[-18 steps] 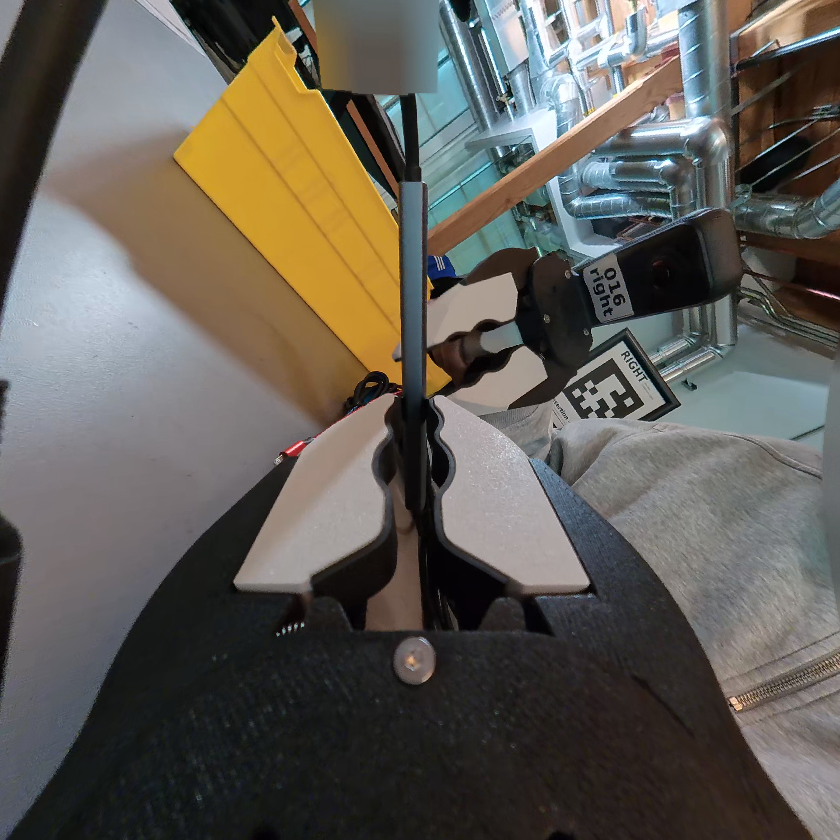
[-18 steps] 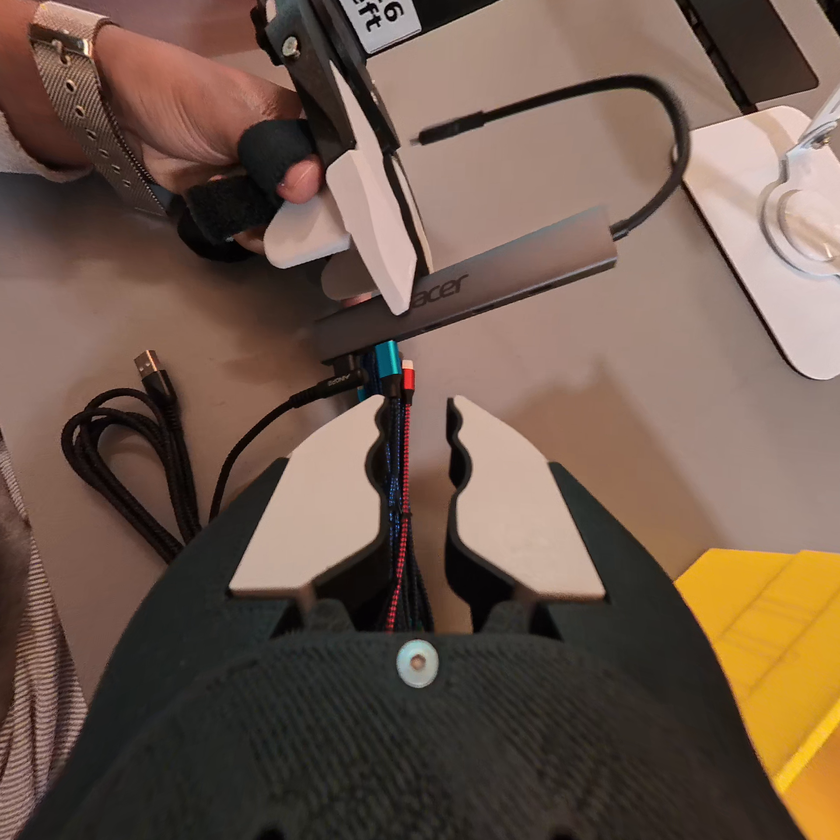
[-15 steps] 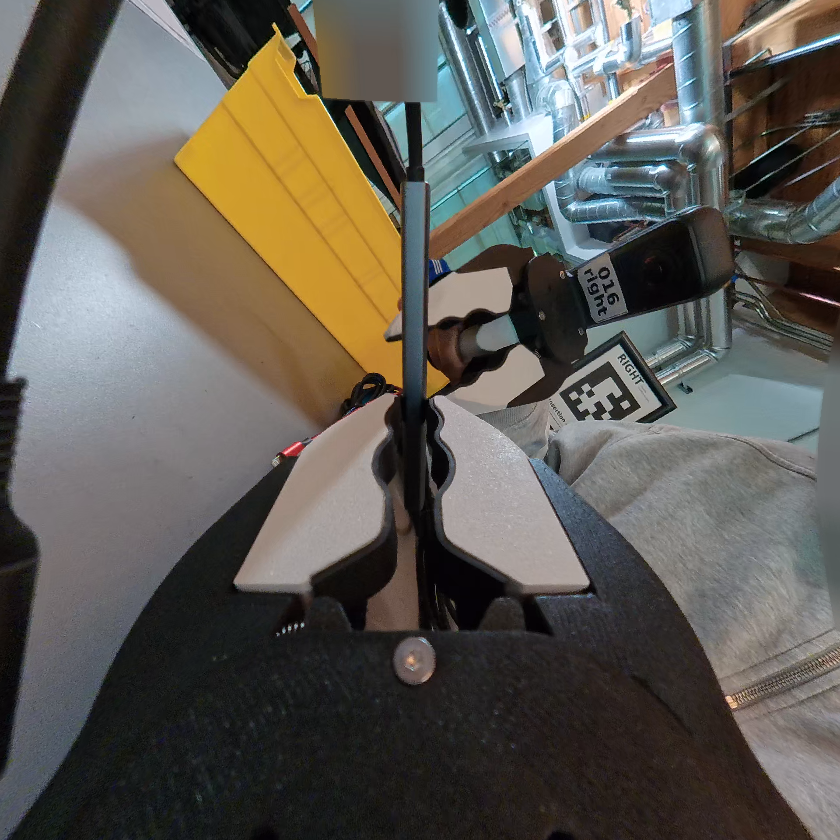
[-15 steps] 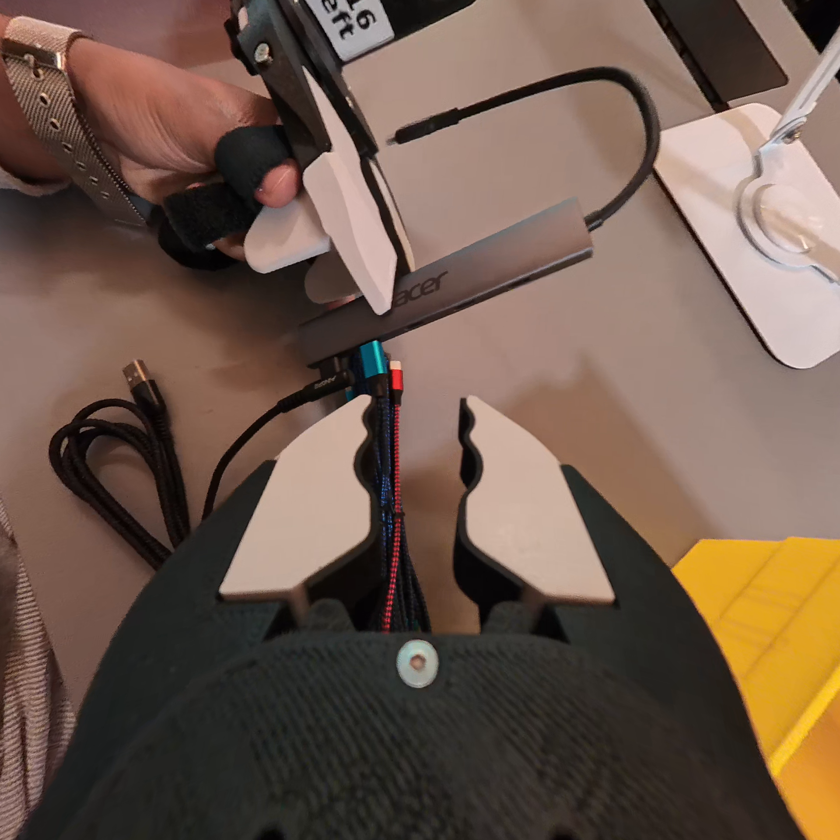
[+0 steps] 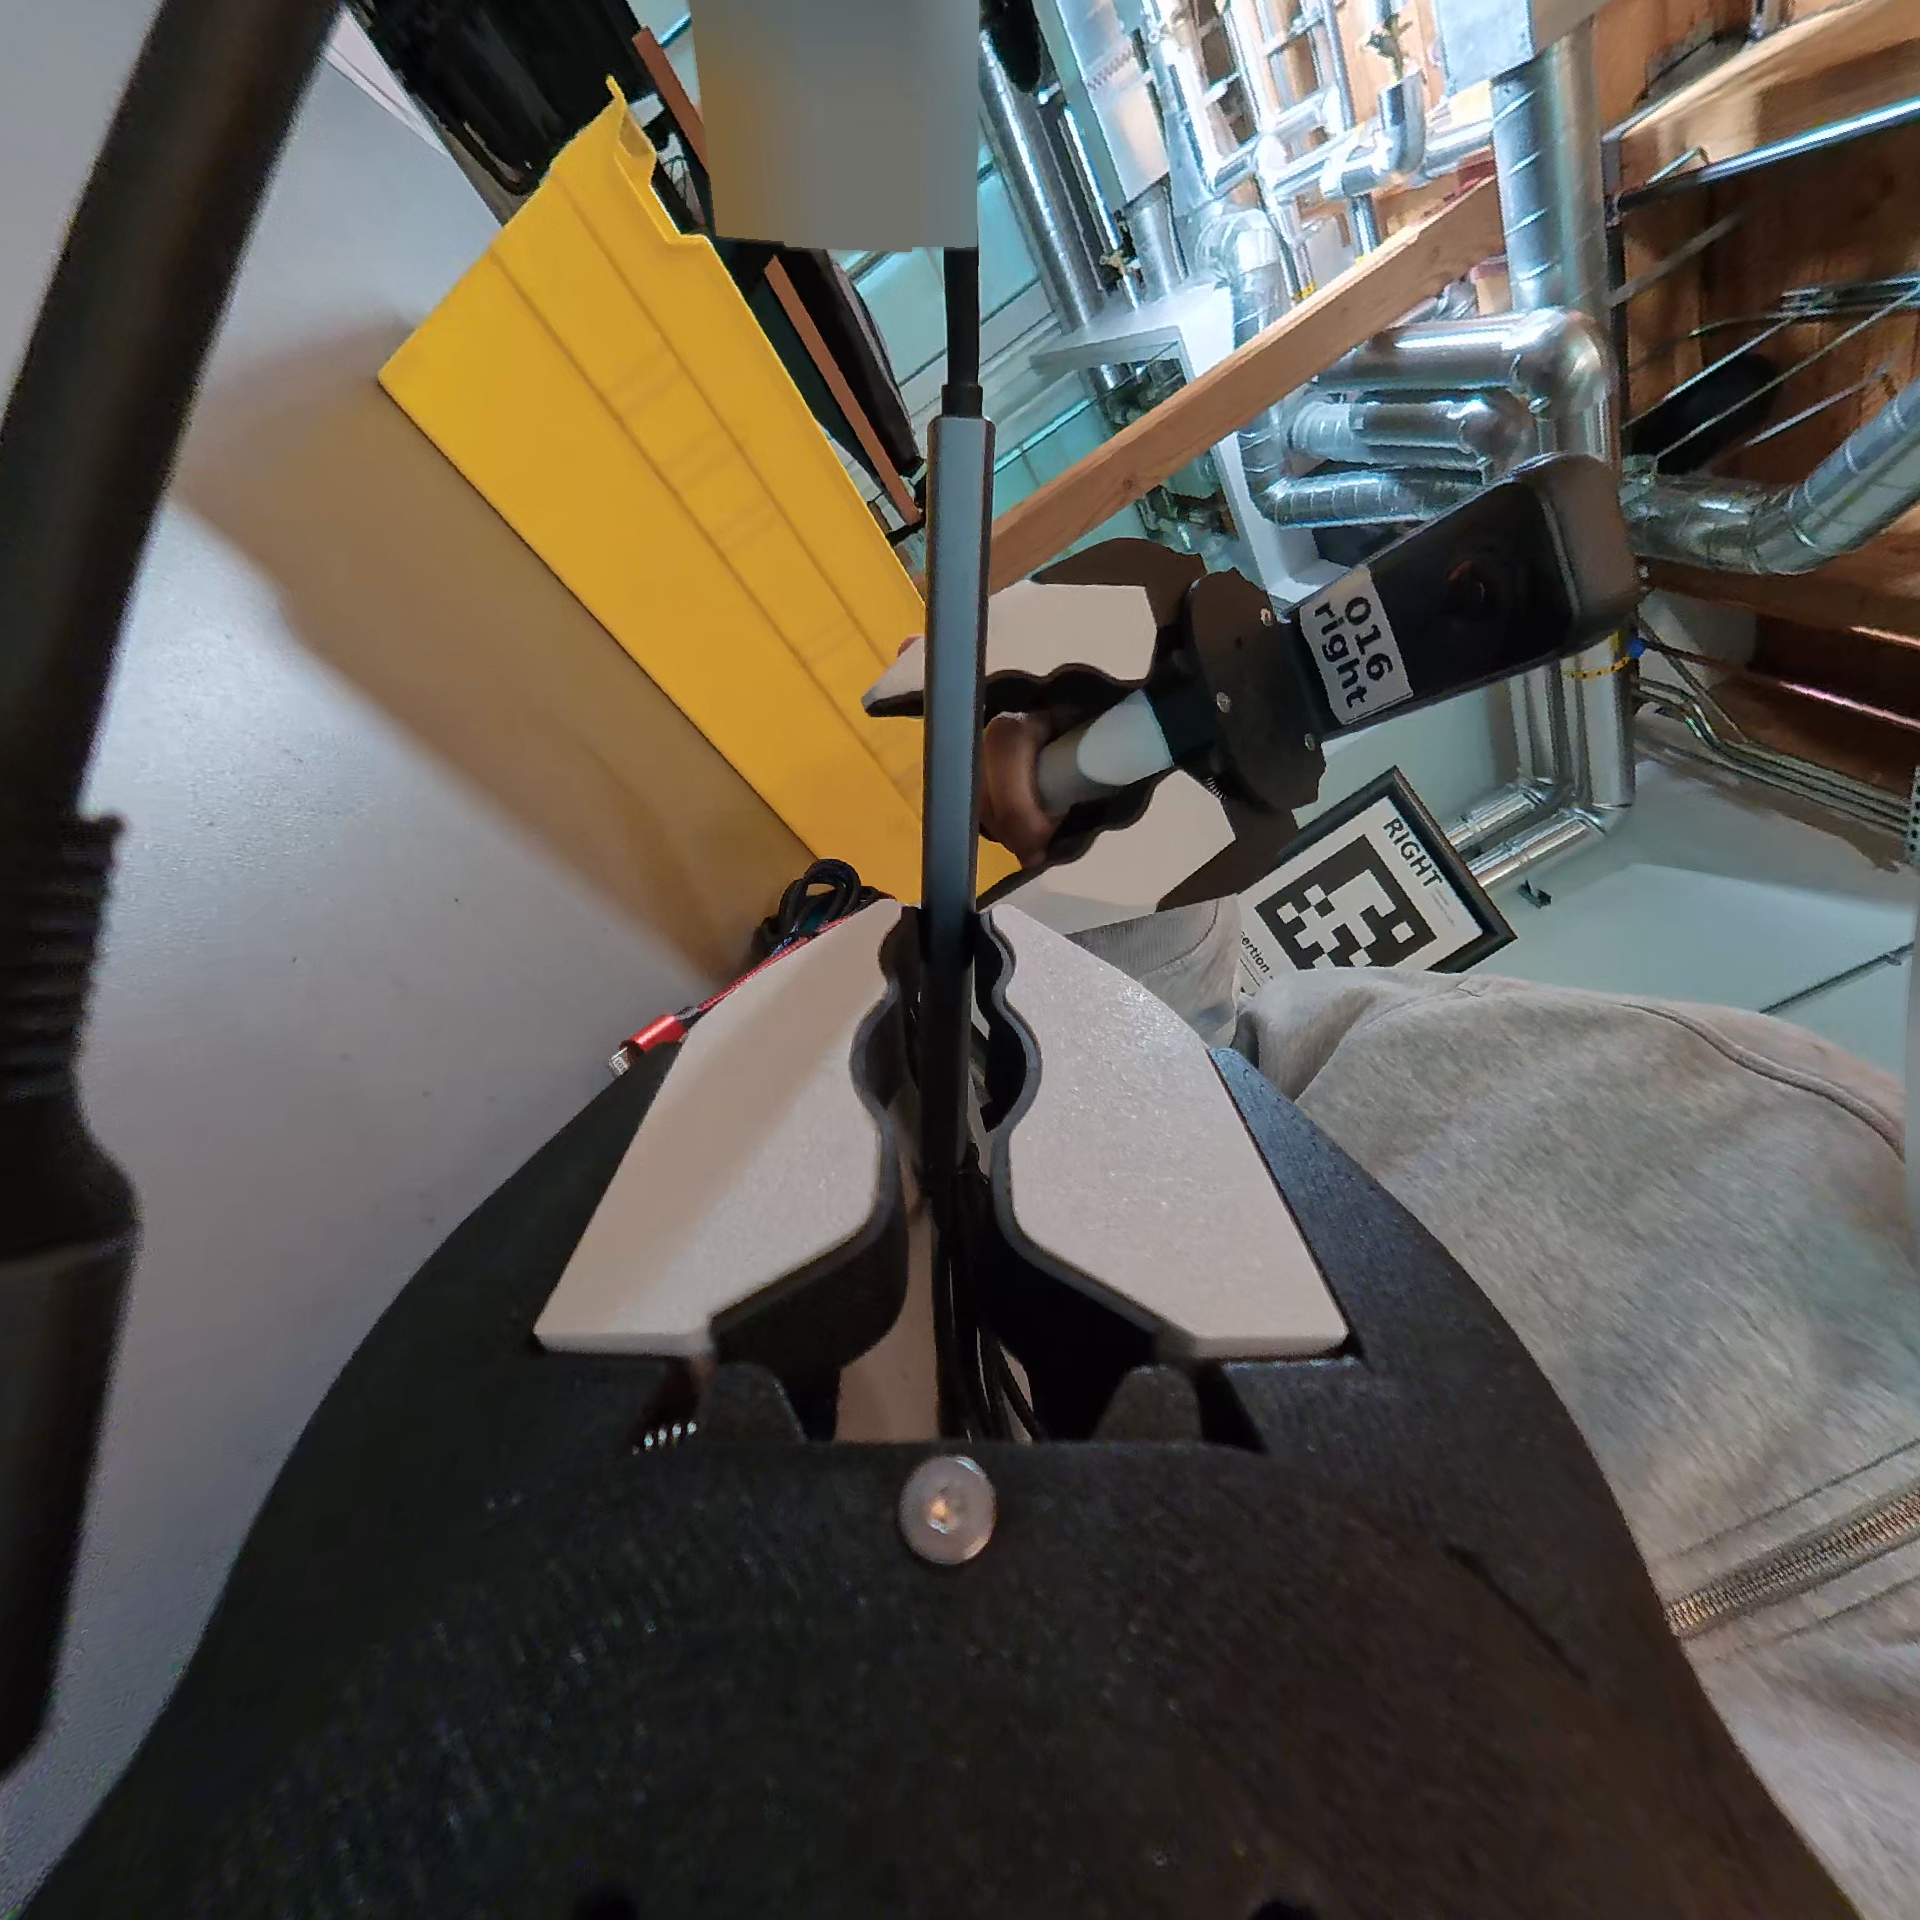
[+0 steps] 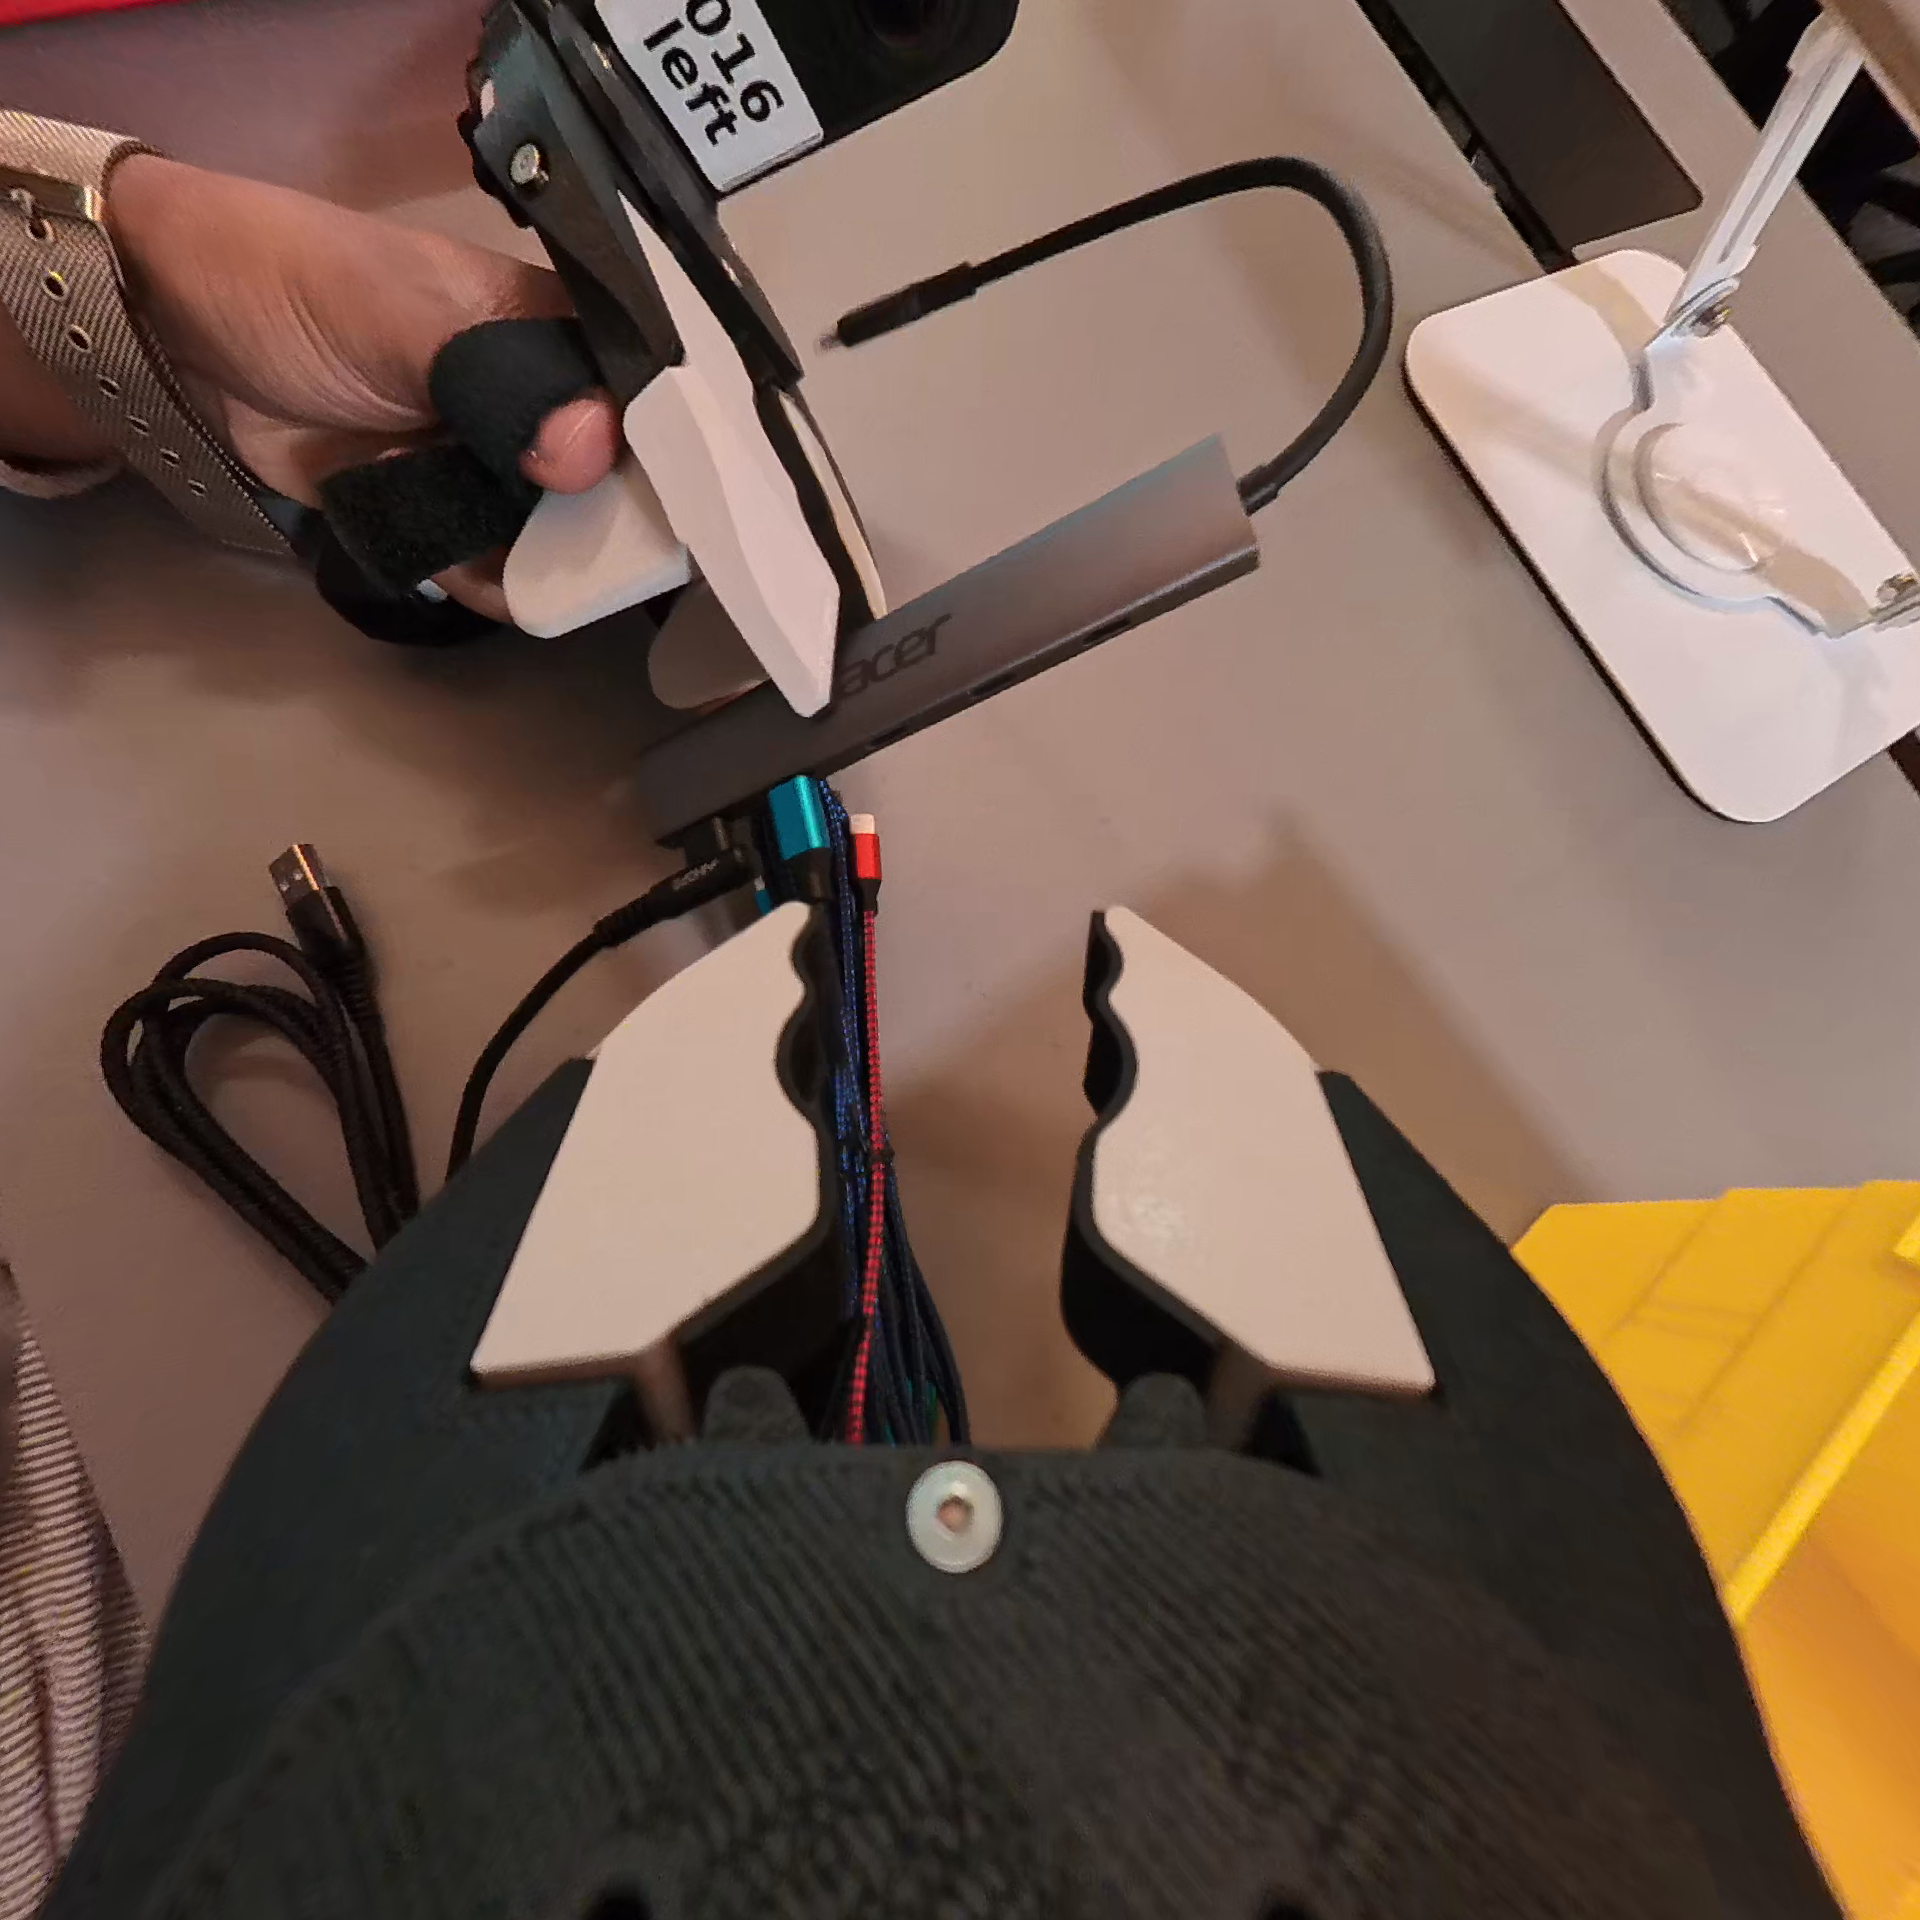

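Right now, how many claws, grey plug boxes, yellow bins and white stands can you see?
Claws: 2, the left claw shut on the box and the right claw open
Grey plug box: 1
Yellow bin: 1
White stand: 1
Total: 5

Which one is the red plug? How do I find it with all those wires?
Find the long grey hub that the left gripper clamps above the grey table. Plugs bunch under its near end, ahead of the open right gripper. The red plug has a white tip, right of the bigger teal plug.
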Demonstrator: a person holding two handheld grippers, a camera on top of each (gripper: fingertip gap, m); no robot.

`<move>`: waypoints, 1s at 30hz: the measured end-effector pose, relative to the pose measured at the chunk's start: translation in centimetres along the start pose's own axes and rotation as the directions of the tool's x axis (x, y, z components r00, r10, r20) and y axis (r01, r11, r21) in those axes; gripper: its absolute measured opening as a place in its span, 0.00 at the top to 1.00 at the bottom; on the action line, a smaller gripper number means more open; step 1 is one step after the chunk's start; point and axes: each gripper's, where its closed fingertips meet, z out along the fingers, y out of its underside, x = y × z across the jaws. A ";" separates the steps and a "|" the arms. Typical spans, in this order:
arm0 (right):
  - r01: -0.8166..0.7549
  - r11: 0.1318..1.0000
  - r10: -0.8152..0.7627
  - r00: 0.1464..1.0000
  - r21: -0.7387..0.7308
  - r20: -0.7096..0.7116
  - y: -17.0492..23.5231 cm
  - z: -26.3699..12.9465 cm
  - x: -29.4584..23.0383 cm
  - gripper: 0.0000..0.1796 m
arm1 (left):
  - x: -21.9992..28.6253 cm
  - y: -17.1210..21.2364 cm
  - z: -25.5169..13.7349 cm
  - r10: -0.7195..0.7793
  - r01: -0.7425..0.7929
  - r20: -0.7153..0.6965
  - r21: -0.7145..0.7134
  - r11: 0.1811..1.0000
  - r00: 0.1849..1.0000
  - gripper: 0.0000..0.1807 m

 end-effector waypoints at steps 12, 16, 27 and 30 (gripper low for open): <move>-0.034 0.997 0.030 0.998 -0.065 -0.057 1.0 -0.5 1.3 0.72 | -0.1 -0.1 0.0 -0.002 0.002 0.006 0.007 1.000 1.000 0.95; -0.044 0.998 0.041 0.996 -0.042 -0.078 0.6 -0.9 1.7 0.74 | -0.1 -0.1 0.0 -0.002 0.002 0.005 0.007 1.000 1.000 0.95; 0.068 0.986 -0.052 0.992 0.153 -0.111 -3.7 -2.0 0.1 0.87 | -0.3 -1.2 -0.5 -0.017 0.017 0.002 0.082 0.997 1.000 0.95; 0.062 0.951 -0.060 0.998 0.302 -0.014 -6.9 -2.6 -2.7 0.95 | -0.2 -1.5 -0.7 -0.021 0.021 -0.007 0.103 0.994 1.000 0.95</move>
